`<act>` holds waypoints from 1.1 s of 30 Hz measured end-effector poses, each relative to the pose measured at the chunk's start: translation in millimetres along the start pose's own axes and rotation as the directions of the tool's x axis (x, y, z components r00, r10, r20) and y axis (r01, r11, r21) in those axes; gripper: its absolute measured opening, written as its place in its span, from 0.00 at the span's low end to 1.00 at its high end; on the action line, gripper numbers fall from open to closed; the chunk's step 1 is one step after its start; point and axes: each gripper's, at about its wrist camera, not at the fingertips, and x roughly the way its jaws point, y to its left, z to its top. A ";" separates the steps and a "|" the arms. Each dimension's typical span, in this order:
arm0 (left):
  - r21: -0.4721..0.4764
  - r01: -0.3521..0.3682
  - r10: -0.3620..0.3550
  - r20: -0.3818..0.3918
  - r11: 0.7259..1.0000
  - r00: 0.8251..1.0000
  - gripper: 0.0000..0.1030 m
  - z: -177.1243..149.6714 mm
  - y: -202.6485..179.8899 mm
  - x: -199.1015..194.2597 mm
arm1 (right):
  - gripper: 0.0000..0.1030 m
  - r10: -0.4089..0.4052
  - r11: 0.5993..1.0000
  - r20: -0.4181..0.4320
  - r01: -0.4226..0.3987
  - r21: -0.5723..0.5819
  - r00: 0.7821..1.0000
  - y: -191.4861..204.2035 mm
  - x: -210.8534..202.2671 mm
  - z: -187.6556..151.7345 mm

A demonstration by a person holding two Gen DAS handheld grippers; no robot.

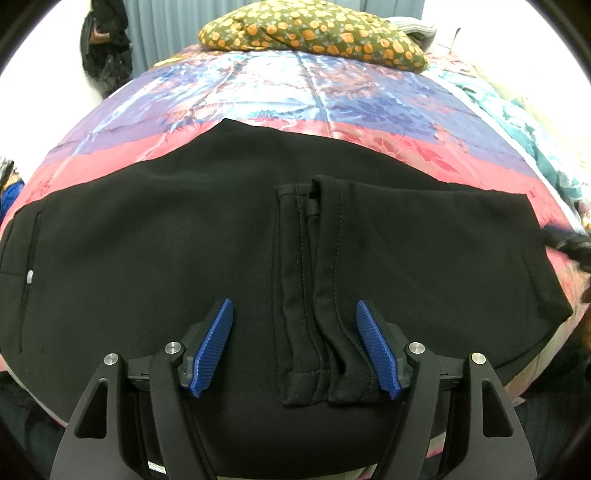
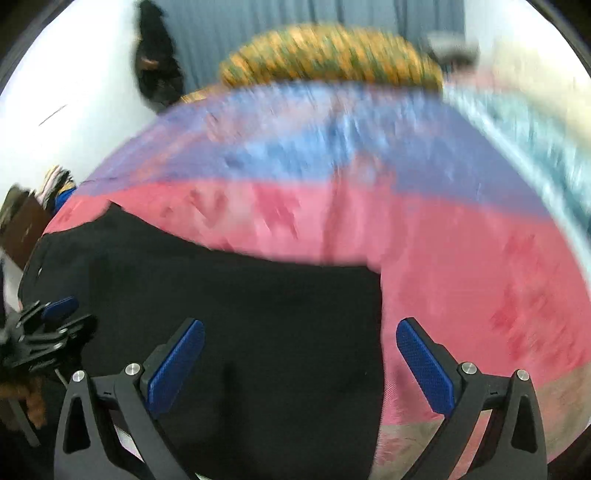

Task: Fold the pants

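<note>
Pants (image 1: 166, 236): matt black cloth, smooth weave, stitched hems. Bedspread (image 1: 280, 92): glossy satin-like cloth, floral print. Pillow (image 1: 314, 33): matt printed cloth. Left gripper (image 1: 294, 347): ribbed blue pads, matt black plastic, shiny metal pins.

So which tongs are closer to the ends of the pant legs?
Left. The left tongs hang open right around the leg cuffs. The right tongs hang open over the pants' folded edge, away from the cuffs.
</note>
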 end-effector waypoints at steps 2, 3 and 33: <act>0.004 0.002 -0.002 0.000 1.000 1.000 0.70 0.5 0.3 0.1 | 0.90 0.037 0.997 -0.107 -0.029 0.069 0.994 -12.4 25.6 -7.8; 0.006 0.004 -0.004 0.001 1.000 1.000 0.70 0.2 0.4 -0.1 | 0.89 0.045 0.996 -0.078 -0.038 0.079 0.996 -14.7 22.5 -10.5; -0.025 0.139 -0.139 0.024 0.990 0.990 0.99 -2.2 14.4 -41.4 | 1.00 0.044 0.992 0.079 -0.034 -0.120 0.996 57.9 -0.2 -76.3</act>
